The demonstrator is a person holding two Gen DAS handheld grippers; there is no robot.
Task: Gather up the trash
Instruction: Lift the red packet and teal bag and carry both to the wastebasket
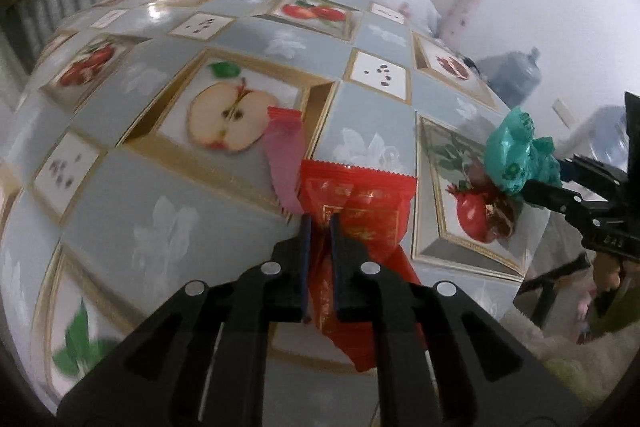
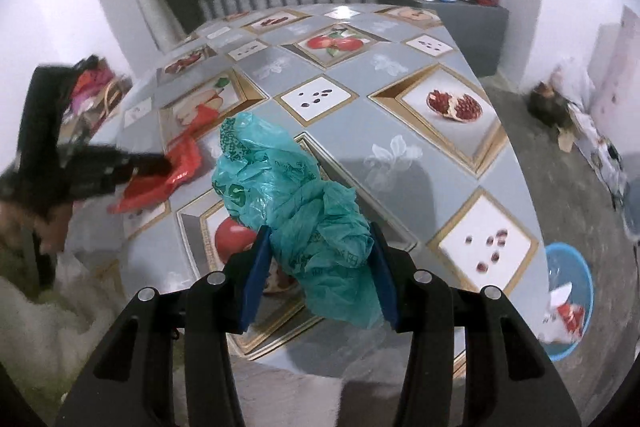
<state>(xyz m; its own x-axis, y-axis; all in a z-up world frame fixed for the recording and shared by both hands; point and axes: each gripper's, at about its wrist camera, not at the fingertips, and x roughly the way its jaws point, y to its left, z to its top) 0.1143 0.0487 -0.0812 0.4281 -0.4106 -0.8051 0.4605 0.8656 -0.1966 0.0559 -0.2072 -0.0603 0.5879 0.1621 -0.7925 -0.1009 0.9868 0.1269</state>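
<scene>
Fruit-print tablecloth (image 1: 200, 211) below; left hand-held gripper (image 1: 319, 227) pinches red wrapper (image 1: 360, 203), right hand-held gripper (image 2: 320, 247) clamps green bag (image 2: 296, 203).

Blurred left gripper (image 2: 160, 163) (its fingertips indistinct)

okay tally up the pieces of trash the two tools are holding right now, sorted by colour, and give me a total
Red: 1, the red wrapper pinched in the left tool, with a paler torn flap trailing from it.
Green: 1, the green plastic bag squeezed in the right tool.
Total: 2.
</scene>
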